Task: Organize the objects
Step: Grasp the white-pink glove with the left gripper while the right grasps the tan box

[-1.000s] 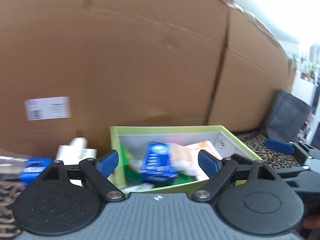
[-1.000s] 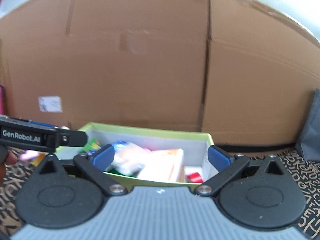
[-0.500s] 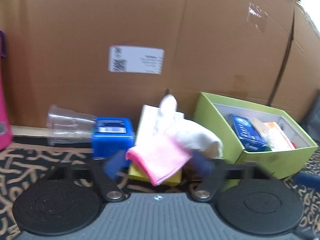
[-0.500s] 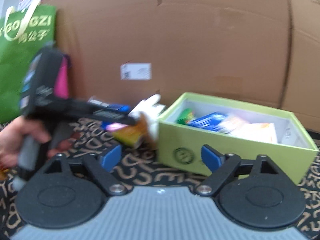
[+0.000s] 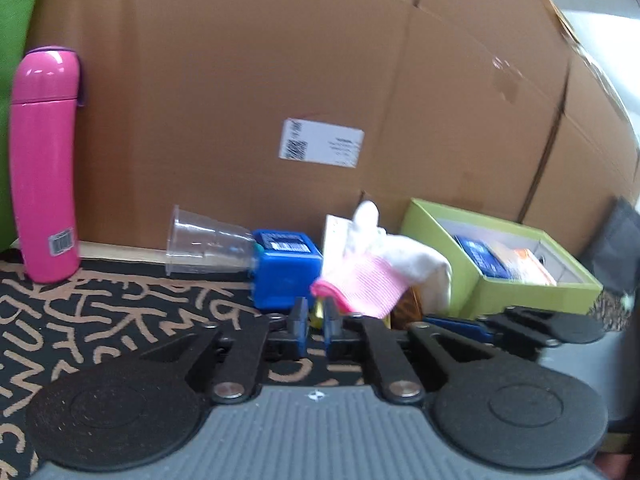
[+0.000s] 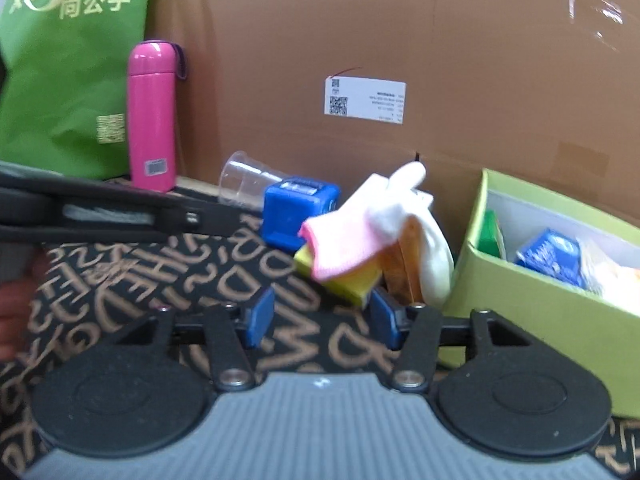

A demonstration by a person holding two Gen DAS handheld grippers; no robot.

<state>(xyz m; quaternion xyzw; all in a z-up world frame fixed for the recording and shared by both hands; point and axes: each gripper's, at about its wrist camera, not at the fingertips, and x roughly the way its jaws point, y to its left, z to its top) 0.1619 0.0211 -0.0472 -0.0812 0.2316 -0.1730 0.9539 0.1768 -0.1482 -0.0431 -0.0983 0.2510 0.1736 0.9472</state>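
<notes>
A green open box (image 5: 536,292) (image 6: 540,300) holds blue and orange packets. Left of it lies a pile: a white and pink glove (image 5: 376,276) (image 6: 352,236) over a yellow box (image 6: 340,280) and an orange packet (image 6: 408,264). A blue cube-shaped box (image 5: 284,276) (image 6: 296,208) and a tipped clear plastic cup (image 5: 208,244) (image 6: 244,176) lie further left. My left gripper (image 5: 316,324) is nearly shut, empty, just short of the glove's pink cuff. My right gripper (image 6: 320,316) is open and empty, in front of the yellow box.
A pink flask (image 5: 44,168) (image 6: 152,116) stands at the left against a large cardboard wall (image 5: 280,80). A green bag (image 6: 68,60) stands beside it. The surface is a black mat with tan lettering (image 5: 100,312). The left gripper's arm (image 6: 100,216) crosses the right wrist view.
Both views have swung left from the green box to the pile. My left gripper's jaws have closed from wide open to almost shut. My right gripper has narrowed somewhat and moved closer.
</notes>
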